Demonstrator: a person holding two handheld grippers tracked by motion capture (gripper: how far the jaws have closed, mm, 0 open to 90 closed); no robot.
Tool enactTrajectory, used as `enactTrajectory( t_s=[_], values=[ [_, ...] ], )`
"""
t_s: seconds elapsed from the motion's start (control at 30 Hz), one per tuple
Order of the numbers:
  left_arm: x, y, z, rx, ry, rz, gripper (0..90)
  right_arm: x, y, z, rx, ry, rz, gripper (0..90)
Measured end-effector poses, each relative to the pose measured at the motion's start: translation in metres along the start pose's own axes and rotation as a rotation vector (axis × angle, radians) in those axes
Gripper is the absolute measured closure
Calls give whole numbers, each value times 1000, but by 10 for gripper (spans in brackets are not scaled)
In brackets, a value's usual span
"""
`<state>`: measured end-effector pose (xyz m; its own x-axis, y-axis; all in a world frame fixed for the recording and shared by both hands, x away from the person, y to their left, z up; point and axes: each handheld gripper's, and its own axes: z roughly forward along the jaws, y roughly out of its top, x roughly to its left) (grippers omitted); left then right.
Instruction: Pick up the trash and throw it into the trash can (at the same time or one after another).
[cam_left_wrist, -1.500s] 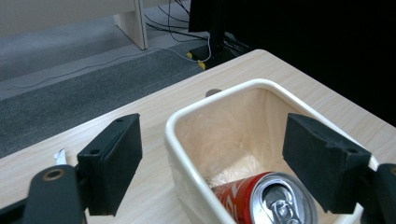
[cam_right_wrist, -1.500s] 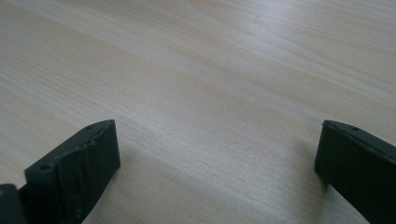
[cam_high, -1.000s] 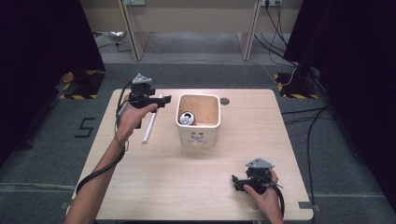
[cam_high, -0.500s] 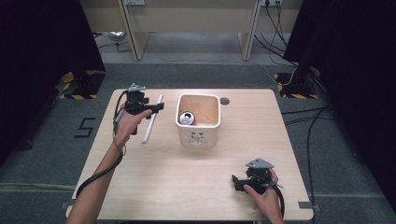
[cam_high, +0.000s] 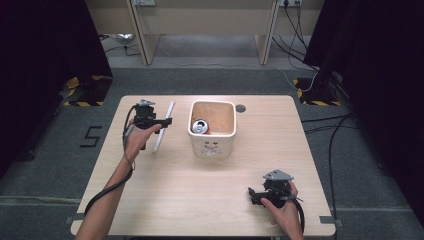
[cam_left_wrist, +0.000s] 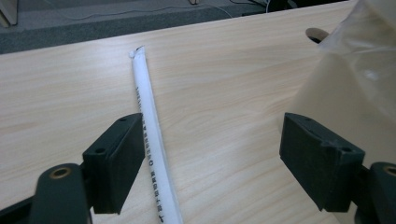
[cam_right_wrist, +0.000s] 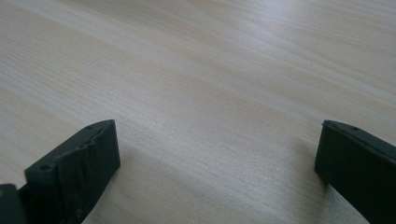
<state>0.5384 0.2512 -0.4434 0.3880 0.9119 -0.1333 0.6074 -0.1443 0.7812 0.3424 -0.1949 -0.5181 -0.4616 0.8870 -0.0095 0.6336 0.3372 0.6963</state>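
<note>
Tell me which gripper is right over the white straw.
The left gripper, at the table's far left beside the white bin. The white straw lies by its open jaws; the right gripper sits over bare wood, near right.

A pale wooden table (cam_high: 200, 200) with a round cable port (cam_high: 241, 107) near its far edge carries 1 white square bin (cam_high: 212, 145) at its middle and 1 long white wrapped straw (cam_high: 163, 126) lying flat just to the bin's left, apart from it.
</note>
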Motion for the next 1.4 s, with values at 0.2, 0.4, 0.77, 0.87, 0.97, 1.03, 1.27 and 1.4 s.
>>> enactTrajectory(
  t_s=[0.2, 0.4, 0.77, 0.87, 0.97, 1.03, 1.27, 1.4],
  values=[
    [5, -9, 12, 32, 19, 0, 246, 0, 0, 0, 0, 0, 0, 3],
    [10, -15, 23, 53, 43, -2, 310, 0, 0, 0, 0, 0, 0, 3],
    [16, -25, 38, 92, 83, 17, 396, 0, 0, 0, 0, 0, 0, 3],
    [17, -28, 42, 100, 92, 16, 415, 0, 0, 0, 0, 0, 0, 3],
    [18, -31, 46, 106, 100, 6, 435, 0, 0, 0, 0, 0, 0, 3],
    [20, -33, 48, 111, 105, 3, 469, 0, 0, 0, 0, 0, 0, 3],
    [21, -36, 55, 127, 115, -2, 579, 0, 0, 0, 0, 0, 0, 3],
    [21, -37, 56, 128, 126, 8, 663, 0, 0, 0, 0, 0, 0, 3]
  ],
)
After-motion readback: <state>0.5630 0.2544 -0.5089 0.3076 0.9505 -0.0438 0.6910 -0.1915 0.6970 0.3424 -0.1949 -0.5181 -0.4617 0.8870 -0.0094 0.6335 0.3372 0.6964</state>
